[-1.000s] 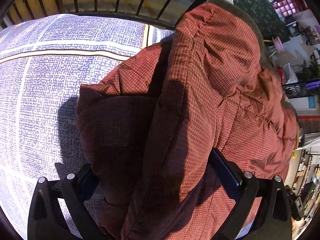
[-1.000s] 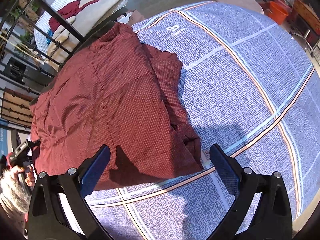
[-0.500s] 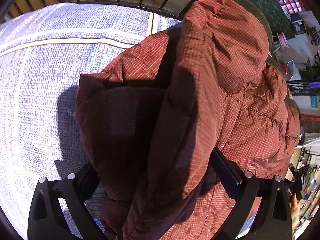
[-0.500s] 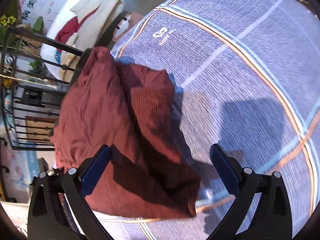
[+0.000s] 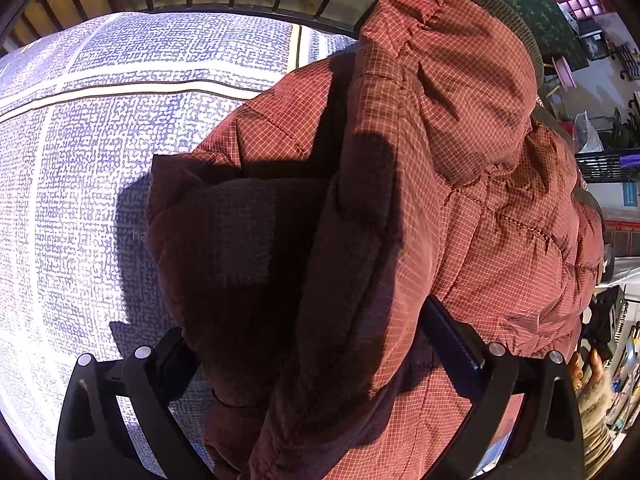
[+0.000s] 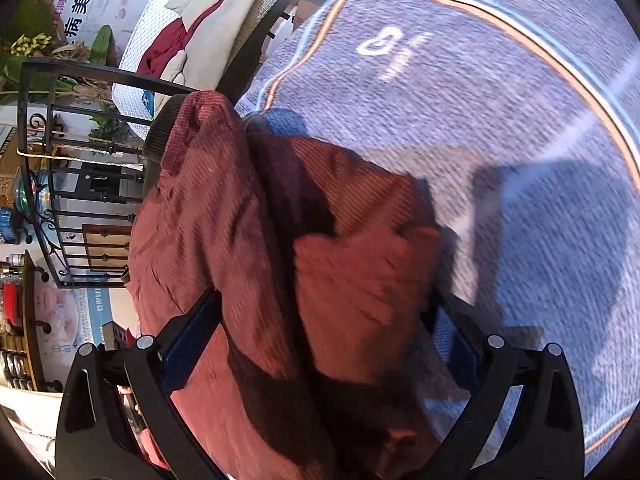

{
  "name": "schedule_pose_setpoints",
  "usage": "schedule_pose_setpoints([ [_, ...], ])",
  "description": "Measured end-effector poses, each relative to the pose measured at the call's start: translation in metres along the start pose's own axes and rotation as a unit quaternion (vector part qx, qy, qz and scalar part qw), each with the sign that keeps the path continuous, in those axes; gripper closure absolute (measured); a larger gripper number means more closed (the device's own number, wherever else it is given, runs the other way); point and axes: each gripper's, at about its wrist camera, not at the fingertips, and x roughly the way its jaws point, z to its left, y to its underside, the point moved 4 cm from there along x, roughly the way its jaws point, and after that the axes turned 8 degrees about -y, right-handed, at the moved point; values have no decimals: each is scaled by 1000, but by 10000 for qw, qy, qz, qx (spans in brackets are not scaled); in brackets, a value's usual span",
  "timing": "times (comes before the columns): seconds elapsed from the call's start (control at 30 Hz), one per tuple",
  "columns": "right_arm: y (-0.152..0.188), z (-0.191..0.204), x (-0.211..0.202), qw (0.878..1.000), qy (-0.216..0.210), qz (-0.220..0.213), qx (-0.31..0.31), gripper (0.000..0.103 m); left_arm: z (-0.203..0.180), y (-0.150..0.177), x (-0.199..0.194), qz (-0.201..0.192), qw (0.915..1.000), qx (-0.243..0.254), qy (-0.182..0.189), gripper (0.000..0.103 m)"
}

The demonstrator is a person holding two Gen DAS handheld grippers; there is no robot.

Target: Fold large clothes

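Both tongs now have jacket between their fingers: your right tongs, which a second ago hung open over the bed, have dropped around the near fold of the red quilted jacket, while your left tongs stay spread around its thick edge. Whether either grips, you cannot tell. Beyond, the jacket lies bunched on the blue patterned bedspread by the black railing, so a fold is underway.
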Motion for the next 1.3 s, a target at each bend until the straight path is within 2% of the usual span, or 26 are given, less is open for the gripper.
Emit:
schedule_pose_setpoints([
  [0.1, -4, 6, 9, 9997, 232, 40, -14, 5, 2, 1, 2, -46, 10000, -7, -10, 5],
  [0.2, -4, 11, 13, 9990, 422, 53, -104, 6, 12, 17, -3, -58, 10000, -6, -2, 5],
  [0.37, 2, 23, 16, 9950, 887, -75, -443, 19, 8, 25, -8, -147, 9998, 26, -129, 7],
  [0.43, 5, 28, 16, 9948, 880, -135, -491, 35, 5, 26, -12, -184, 9997, 60, -172, 14],
  [0.53, 12, 35, 13, 9930, 979, -197, -637, 52, -5, 29, -20, -275, 9990, 216, -271, 27],
  [0.67, 19, 54, 11, 9869, 1264, -287, -957, 67, -17, 36, -33, -482, 9961, 472, -577, 43],
  [0.73, 26, 66, 7, 9829, 1407, -349, -1134, 74, -27, 43, -43, -730, 9914, 707, -821, 56],
  [0.83, 36, 84, -1, 9777, 1524, -386, -1396, 78, -43, 57, -58, -1061, 9815, 1128, -1129, 70],
  [0.93, 47, 101, -15, 9733, 1505, -455, -1672, 80, -48, 70, -73, -1277, 9749, 1348, -1228, 77],
  [1.1, 77, 122, -48, 9654, 1436, -566, -2101, 82, -57, 89, -99, -1507, 9736, 1395, -999, 82],
  [1.2, 97, 131, -69, 9602, 1492, -660, -2266, 82, -77, 105, -111, -1657, 9673, 1673, -945, 83],
  [1.3, 112, 132, -92, 9642, 1401, -823, -2095, 83, -101, 118, -125, -1788, 9593, 2008, -864, 84],
])
